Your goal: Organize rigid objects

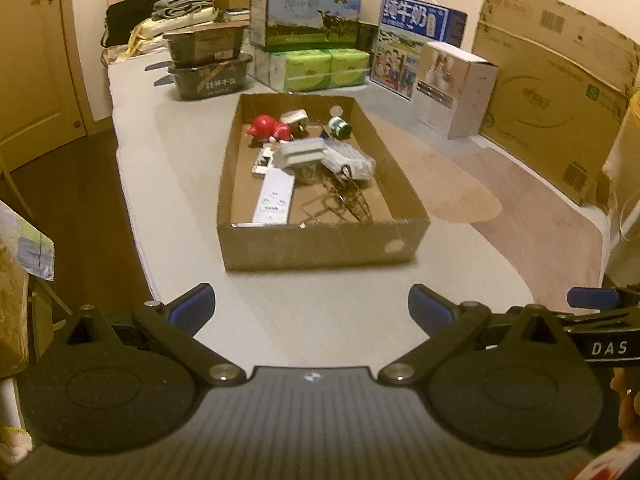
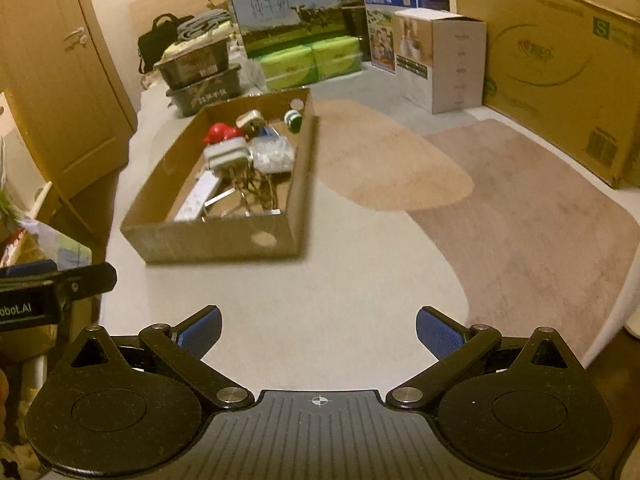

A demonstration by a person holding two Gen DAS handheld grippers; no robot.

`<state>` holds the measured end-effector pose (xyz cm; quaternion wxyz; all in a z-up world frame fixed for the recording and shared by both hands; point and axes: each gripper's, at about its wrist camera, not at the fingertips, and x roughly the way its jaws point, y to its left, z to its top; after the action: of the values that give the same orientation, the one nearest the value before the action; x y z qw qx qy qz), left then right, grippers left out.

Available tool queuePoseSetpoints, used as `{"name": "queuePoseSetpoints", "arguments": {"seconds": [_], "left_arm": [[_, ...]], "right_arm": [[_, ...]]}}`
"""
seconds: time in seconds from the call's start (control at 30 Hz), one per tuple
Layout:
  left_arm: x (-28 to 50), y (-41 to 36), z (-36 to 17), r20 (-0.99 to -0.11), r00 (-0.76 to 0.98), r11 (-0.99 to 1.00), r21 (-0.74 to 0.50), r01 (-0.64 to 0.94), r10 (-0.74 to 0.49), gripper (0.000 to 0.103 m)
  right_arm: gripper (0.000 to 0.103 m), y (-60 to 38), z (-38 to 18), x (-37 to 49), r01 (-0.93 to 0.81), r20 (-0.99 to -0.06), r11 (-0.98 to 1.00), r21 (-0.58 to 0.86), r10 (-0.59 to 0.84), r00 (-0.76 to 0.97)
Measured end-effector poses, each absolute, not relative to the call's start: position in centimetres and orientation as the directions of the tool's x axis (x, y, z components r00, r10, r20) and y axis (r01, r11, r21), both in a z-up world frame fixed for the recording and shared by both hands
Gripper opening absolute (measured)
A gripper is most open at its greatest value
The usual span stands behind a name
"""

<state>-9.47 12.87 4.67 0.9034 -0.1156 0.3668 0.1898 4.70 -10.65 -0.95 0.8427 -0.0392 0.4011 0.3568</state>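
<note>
A shallow cardboard box [image 1: 320, 240] [image 2: 212, 240] sits on the pale surface ahead of both grippers. Inside lie a red toy [image 1: 267, 127] [image 2: 218, 131], a white power strip [image 1: 274, 200] [image 2: 198, 196], a grey-white block [image 1: 300, 153] [image 2: 226, 155], a clear plastic bag [image 1: 354, 160] [image 2: 272, 154], a green-capped bottle [image 1: 339, 126] [image 2: 294, 119] and a wire rack [image 1: 340, 200] [image 2: 256, 194]. My left gripper [image 1: 311, 308] is open and empty, short of the box. My right gripper [image 2: 319, 330] is also open and empty, to the right of the box's near end.
Cartons are stacked at the back: a milk box [image 1: 306, 10], green packs [image 1: 316, 68], dark tubs [image 1: 208, 64], a white box [image 1: 456, 88] and a large cardboard sheet [image 1: 552, 88]. A beige rug [image 2: 520, 220] lies right. A wooden door [image 1: 36, 60] stands left.
</note>
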Motion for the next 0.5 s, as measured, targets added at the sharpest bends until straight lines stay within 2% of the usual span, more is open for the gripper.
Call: {"name": "queuePoseSetpoints", "arguments": {"seconds": [0.5], "left_arm": [[-9.2, 10.9, 3.6, -0.726, 0.651, 0.923, -0.06, -0.379, 0.221, 0.102]], "right_arm": [[0.102, -12.3, -1.7, 4.7, -0.596, -0.714, 0.773, 0.22, 0.544, 0.441]]}}
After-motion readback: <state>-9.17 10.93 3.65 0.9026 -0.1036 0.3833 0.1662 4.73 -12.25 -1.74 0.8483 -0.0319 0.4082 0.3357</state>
